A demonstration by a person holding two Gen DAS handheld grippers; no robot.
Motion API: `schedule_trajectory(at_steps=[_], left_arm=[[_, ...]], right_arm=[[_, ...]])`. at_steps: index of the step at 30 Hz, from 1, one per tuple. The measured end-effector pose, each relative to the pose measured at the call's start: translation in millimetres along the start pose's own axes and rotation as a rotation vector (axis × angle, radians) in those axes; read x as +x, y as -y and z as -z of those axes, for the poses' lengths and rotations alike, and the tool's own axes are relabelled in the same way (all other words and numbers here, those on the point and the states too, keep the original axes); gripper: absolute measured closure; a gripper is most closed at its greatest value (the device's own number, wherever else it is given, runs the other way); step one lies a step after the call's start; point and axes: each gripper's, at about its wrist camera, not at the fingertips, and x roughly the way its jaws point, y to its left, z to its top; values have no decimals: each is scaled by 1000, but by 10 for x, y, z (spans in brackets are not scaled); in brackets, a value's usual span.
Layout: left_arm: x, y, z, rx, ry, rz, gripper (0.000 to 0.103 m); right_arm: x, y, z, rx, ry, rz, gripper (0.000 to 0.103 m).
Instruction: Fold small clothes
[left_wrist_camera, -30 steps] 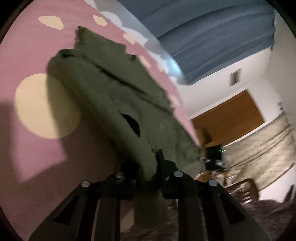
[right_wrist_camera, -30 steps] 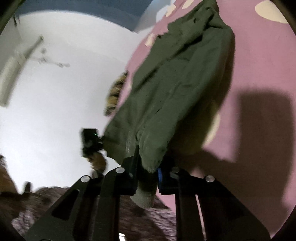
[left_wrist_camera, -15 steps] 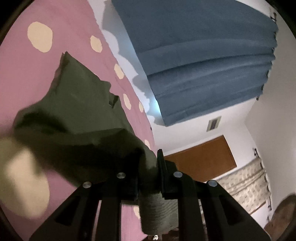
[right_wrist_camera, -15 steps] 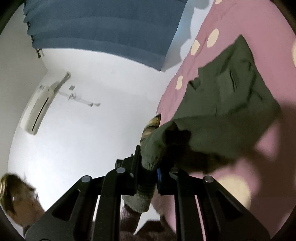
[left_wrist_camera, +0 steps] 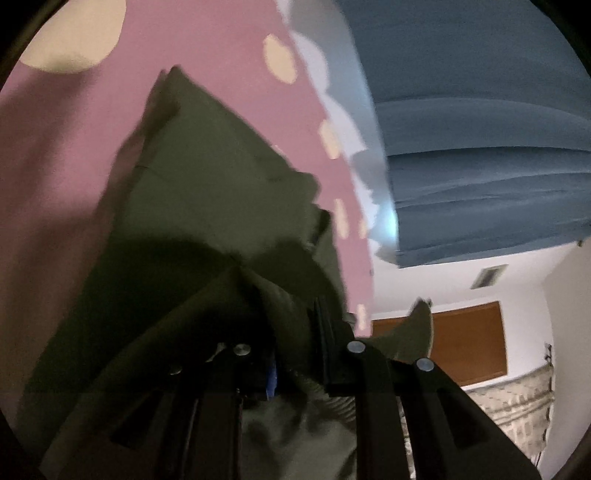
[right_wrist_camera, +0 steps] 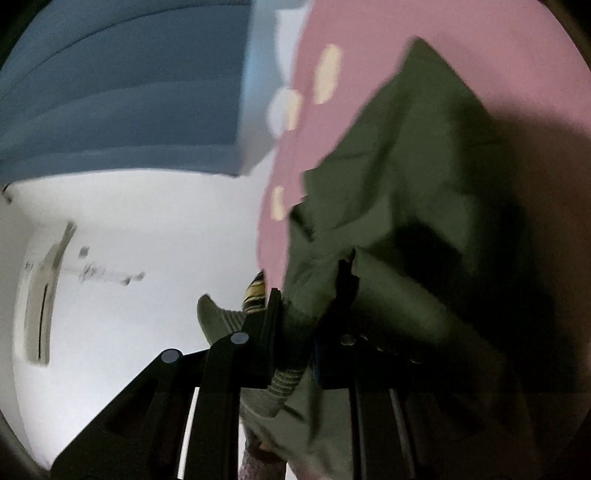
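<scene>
Both claws, the left gripper (left_wrist_camera: 295,332) and right gripper (right_wrist_camera: 308,295) each pinching the green garment's (left_wrist_camera: 221,192) ribbed hem, have carried it forward over itself, mid-fold; next, lower and release ahead.

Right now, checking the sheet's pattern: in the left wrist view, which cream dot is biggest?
The cream dot at the top left corner, far larger than the small ones along the pink sheet's right edge.

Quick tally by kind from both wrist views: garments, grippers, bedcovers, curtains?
Green garment: 1, its ribbed ends clamped in both grippers
Grippers: 2, left gripper and right gripper
Pink spotted bedcover: 1
Blue curtain: 1
Total: 5
</scene>
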Motion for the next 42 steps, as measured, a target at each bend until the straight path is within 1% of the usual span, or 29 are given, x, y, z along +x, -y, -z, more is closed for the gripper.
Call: schedule_trajectory(at_steps=[1,3,5,8,14,17,18,19,20,21,23,24,25,26,28,29,30,32,34,37,38,41,42], left_arm=[[40,-38,-35,-11,-7,-18,84],[53,-120,-76,-53,-19,-28,82],[25,-137,-89,-66,-24,-15,78],[-57,-102,-97,-59,-24,-1,77],[-304,-13,-149,-52,29,2,70],[-477,22,-188,-22,66,-21,65],[-574,46,-186,4,81,-44,64],[-594,73,-198,26,91,-63,64],[-660,117,-190,73,103,-96,62],[-670,158,-186,113,112,-122,59],[-744,309,-129,250,130,-195,49],[-745,363,-107,297,128,-216,48],[-729,455,-76,371,121,-248,46],[-705,528,-52,428,115,-276,43],[-614,691,0,558,96,-325,38],[-539,772,14,624,79,-344,34],[-440,848,20,688,54,-356,33],[-257,906,-23,750,18,-382,31],[-84,947,-45,812,-11,-423,31],[157,954,-106,888,-54,-487,31],[224,950,-130,902,-74,-496,31],[392,922,-169,942,-132,-509,31],[459,927,-169,970,-149,-523,31]], right_arm=[[45,62,-30,17,0,14,88],[95,151,-60,34,3,33,88],[97,183,-67,43,4,22,88],[65,188,-54,51,-5,7,87],[74,160,-115,63,12,-20,77],[0,128,-118,63,30,-28,72],[-17,119,-125,61,36,-25,70],[-48,104,-124,59,43,-23,65],[-105,79,-116,50,53,-24,60],[-146,62,-118,39,61,-22,57],[-249,-29,-116,-10,80,5,44],[-315,-116,-113,-61,94,44,42],[-367,-211,-113,-118,108,95,36],[-393,-266,-116,-159,116,132,33],[-423,-445,-134,-283,120,224,32],[-426,-479,-144,-320,116,249,31],[-395,-567,-158,-388,105,291,31],[-348,-626,-166,-475,85,347,31],[-232,-706,-174,-580,51,424,31],[-31,-775,-199,-700,-17,488,31],[33,-789,-210,-735,-37,505,31],[135,-779,-239,-800,-86,523,31],[182,-785,-252,-818,-101,526,31]])
